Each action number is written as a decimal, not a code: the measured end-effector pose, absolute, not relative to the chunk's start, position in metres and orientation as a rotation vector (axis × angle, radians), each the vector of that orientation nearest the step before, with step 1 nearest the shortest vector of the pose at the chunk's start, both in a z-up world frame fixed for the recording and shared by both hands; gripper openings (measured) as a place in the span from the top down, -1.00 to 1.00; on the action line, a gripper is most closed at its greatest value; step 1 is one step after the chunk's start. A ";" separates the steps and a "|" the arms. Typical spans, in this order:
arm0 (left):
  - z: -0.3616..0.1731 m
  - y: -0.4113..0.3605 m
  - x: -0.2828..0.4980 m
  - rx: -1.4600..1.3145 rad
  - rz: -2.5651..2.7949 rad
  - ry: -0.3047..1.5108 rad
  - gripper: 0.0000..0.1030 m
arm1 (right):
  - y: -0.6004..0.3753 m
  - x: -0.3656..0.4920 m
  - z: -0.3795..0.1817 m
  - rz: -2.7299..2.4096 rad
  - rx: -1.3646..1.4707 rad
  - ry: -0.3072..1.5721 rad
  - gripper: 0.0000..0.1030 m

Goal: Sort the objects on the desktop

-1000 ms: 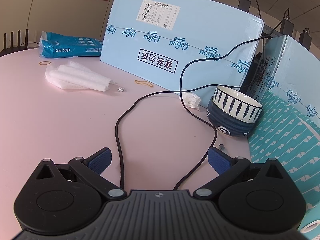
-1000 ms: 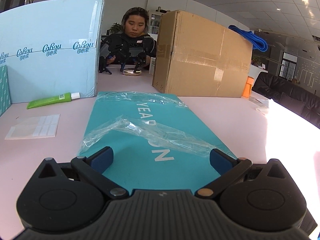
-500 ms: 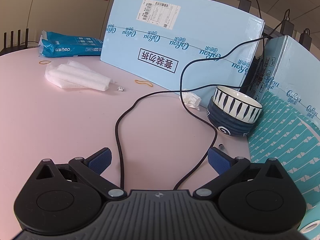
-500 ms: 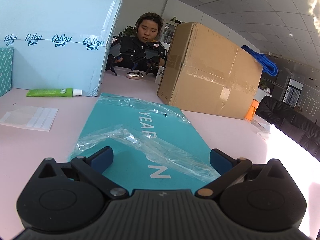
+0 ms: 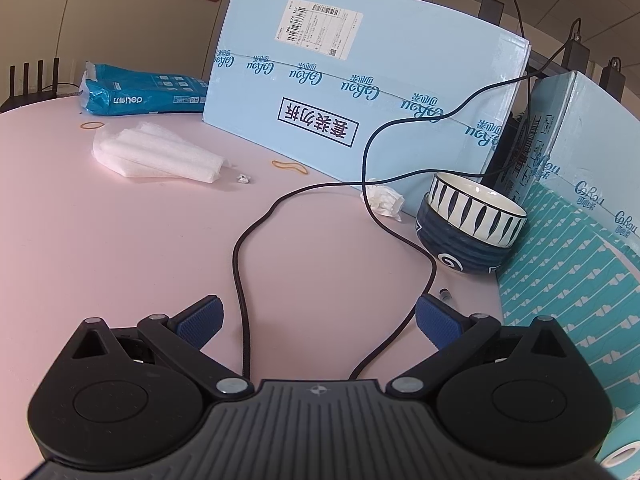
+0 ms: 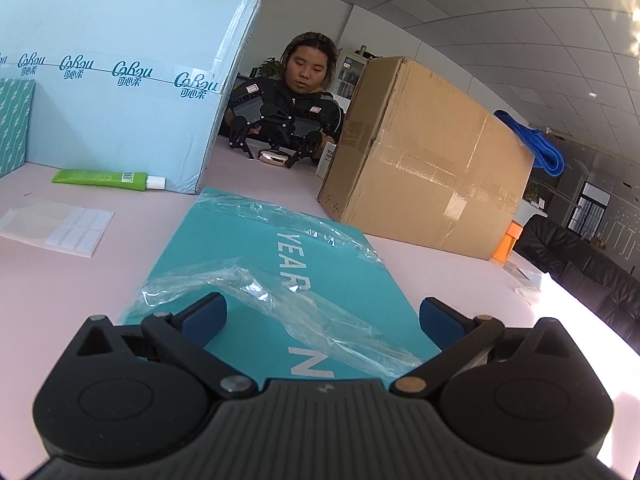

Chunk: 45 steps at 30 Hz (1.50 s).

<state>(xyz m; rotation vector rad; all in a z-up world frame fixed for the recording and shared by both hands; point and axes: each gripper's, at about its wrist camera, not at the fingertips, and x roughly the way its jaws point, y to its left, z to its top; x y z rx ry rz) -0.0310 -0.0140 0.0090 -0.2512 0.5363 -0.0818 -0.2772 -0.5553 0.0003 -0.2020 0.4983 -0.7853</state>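
Your left hand-held gripper (image 5: 318,317) sits low over the pink tabletop (image 5: 120,248), its blue pads spread wide with nothing between them but a loop of black cable (image 5: 236,264) that runs across the surface. Far to your left lies a blue Deli paper pack (image 5: 140,94), with a rubber band (image 5: 92,125) in front of it and a folded white foam sheet (image 5: 160,156) nearer to you. A second rubber band (image 5: 290,166) lies at the foot of the big light-blue carton (image 5: 360,92). Further right, a crumpled tissue (image 5: 383,199) rests just beside two stacked bowls (image 5: 470,226), the white one with dark stripes nested in the dark blue one. The bowls stand against a teal patterned box (image 5: 568,272).

Your right hand-held gripper (image 6: 323,317) is likewise released, hovering over a teal book (image 6: 288,280) printed with white letters, which lies flat on the tabletop under loose clear plastic wrap (image 6: 248,292). To its left you have a sheet of white labels (image 6: 60,228) and, behind that, a green tube (image 6: 104,178) lying along the base of a light-blue carton (image 6: 120,92). To the right of the book stands a brown cardboard box (image 6: 432,160), and a person (image 6: 304,92) sits beyond the gap between the two boxes.
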 end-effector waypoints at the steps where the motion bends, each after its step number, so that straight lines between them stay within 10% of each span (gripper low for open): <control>1: 0.009 -0.014 -0.031 -0.251 -0.082 0.537 -0.99 | -0.554 -0.276 0.000 -0.787 -0.216 0.498 -1.00; 45: 0.009 -0.016 -0.031 -0.245 -0.066 0.533 -1.00 | -0.538 -0.266 -0.005 -0.812 -0.410 0.437 -1.00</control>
